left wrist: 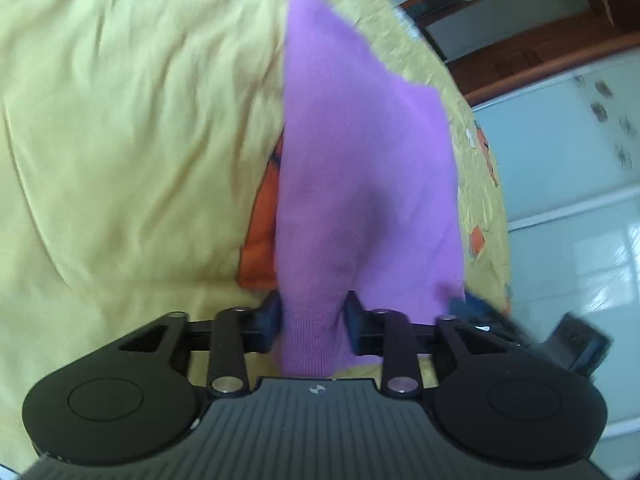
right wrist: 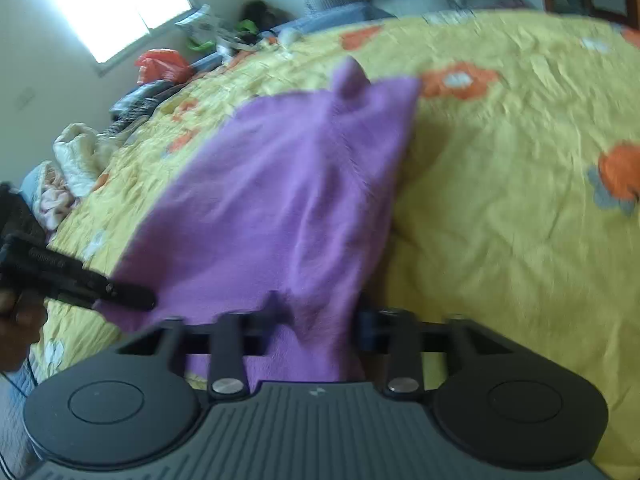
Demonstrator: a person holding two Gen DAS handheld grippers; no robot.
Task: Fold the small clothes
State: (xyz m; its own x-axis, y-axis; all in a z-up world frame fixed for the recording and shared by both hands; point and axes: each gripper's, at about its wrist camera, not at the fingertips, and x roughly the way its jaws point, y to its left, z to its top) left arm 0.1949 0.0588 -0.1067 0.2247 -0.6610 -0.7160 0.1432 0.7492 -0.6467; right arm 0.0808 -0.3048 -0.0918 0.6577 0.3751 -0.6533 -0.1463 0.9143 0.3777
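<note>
No legible writing shows. The left tool (left wrist: 312, 320) and right tool (right wrist: 316, 320) each pinch the purple garment (right wrist: 280, 184) above the yellow flowered bedspread (right wrist: 500, 200). Only the right view shows the window (right wrist: 108, 4).

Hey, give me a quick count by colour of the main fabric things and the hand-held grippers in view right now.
Purple garment: 1, held by both grippers
Yellow flowered bedspread: 1
Black hand-held grippers: 2, the left hand-held gripper and the right hand-held gripper
Total: 4
The blurred pile at the far edge of the bed is left uncounted.
</note>
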